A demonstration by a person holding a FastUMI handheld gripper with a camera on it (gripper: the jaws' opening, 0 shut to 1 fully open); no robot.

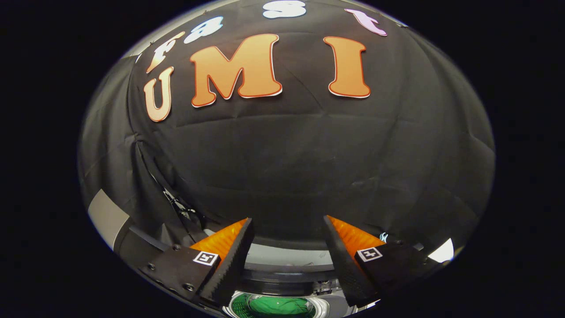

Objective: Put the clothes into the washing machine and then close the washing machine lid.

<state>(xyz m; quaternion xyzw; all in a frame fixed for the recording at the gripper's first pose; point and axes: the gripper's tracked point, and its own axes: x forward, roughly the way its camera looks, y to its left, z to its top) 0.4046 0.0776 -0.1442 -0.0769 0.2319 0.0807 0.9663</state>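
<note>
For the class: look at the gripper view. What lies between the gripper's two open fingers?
In the gripper view, the gripper is open and grips nothing. Between its fingers show the black cloth wall, then the washing machine's pale rim, and lowest the drum opening with green clothing inside.

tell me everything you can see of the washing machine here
Little of the washing machine shows: a pale grey top edge with a dark band beneath, low between the open fingers of the gripper. Below that sits a round glassy opening, seemingly its lid, tinted green, perhaps cloth inside. Whether the lid is shut is unclear. Nothing touches it; the fingers hold nothing.
</note>
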